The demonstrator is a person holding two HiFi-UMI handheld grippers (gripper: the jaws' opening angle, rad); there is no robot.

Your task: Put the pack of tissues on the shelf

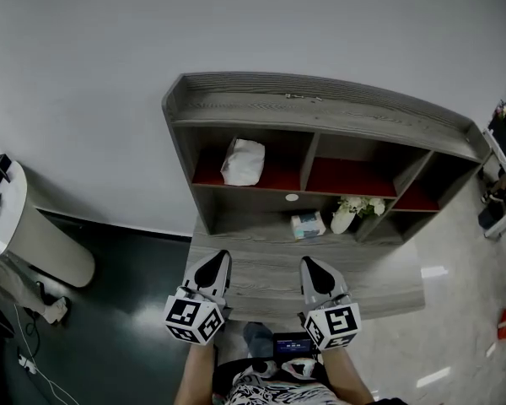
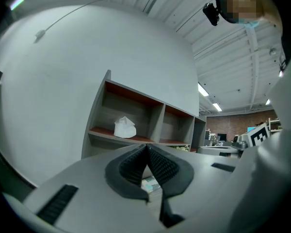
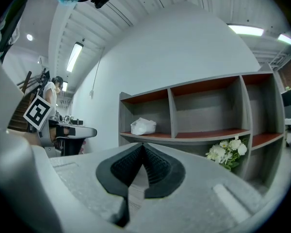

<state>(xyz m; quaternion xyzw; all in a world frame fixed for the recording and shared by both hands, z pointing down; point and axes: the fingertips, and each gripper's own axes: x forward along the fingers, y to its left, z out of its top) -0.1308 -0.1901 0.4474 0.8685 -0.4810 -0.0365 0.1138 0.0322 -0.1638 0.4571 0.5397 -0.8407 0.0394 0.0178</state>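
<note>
- Head view: pack of tissues [image 1: 308,224] sits in the lower open bay of the shelf [image 1: 320,108], just left of the flowers [image 1: 360,208] and close to them.
- Left gripper [image 1: 218,260] and right gripper [image 1: 311,266] hang side by side over the wood ledge [image 1: 379,287] in front, well short of the pack. Neither holds anything.
- White bag [image 1: 243,161] fills the upper left bay. The middle and right upper bays look free.
- Handling guess: the pack is light, soft and film-wrapped, so it will squash and may slip. I'd pinch across the short sides, mid-height, with moderate squeeze.
- Obstacles: the flowers crowd the pack's right side, so come in from the front or left. The upper shelf board overhangs, so pull the pack out before lifting.
- Left gripper view: jaws are together with nothing between them. The pack shows through the gap below the pads, roughly on this gripper's line. The bag sits up left in its bay.
- Right gripper view: jaws meet at the tips, also empty. Bag is ahead-left and the flowers are to the right in the lower bay. I can't make out the pack here.
</note>
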